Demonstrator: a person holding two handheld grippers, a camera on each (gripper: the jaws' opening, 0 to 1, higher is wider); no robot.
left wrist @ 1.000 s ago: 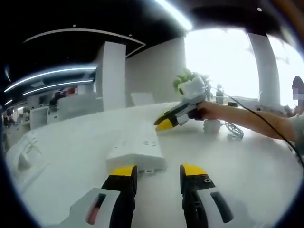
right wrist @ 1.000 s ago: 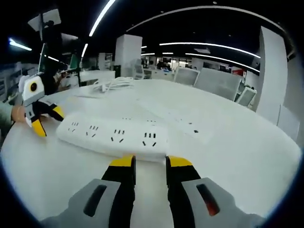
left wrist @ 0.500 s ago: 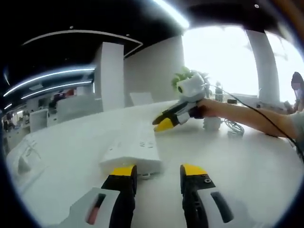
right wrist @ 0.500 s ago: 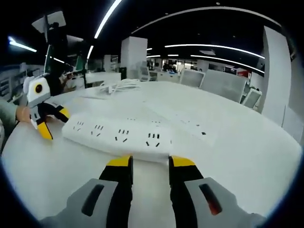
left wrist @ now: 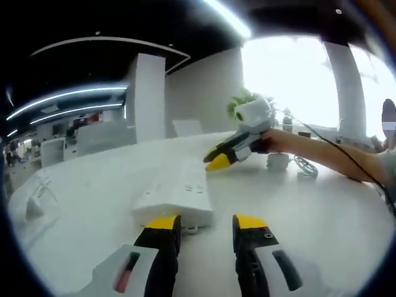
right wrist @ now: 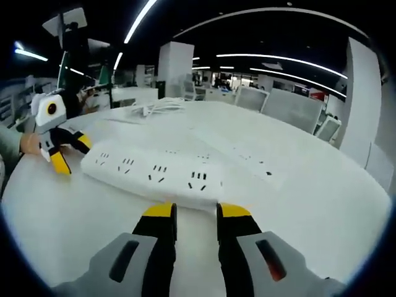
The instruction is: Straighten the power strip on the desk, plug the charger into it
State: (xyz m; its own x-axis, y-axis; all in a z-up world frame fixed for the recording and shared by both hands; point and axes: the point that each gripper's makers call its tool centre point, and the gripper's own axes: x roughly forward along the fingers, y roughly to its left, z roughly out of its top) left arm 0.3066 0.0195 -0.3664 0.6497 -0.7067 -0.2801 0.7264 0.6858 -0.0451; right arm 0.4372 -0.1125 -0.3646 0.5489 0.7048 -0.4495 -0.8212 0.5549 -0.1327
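A long white power strip (left wrist: 176, 193) lies flat on the white desk (left wrist: 322, 216), with its near end just beyond my left gripper (left wrist: 206, 224). That gripper stands open with nothing between its yellow tips. In the right gripper view the strip (right wrist: 158, 176) runs crosswise just past my right gripper (right wrist: 197, 211), whose jaws stand a narrow gap apart and hold nothing. My left gripper (right wrist: 67, 153) hovers open at the strip's left end. My right gripper (left wrist: 218, 161), held by a hand, hangs over the strip's far end. A small white block (left wrist: 278, 162) sits beside a coiled cable (left wrist: 304, 168).
A coil of white cord (right wrist: 151, 108) lies on the desk behind the strip. A potted plant (left wrist: 247, 99) stands at the desk's far edge. A flat panel with small marks (right wrist: 247, 162) is set in the desk. Office chairs (right wrist: 291, 110) and pillars stand beyond.
Both views have shifted a little with the hands. The power strip lies much as before, and both grippers keep the same jaw spacing.
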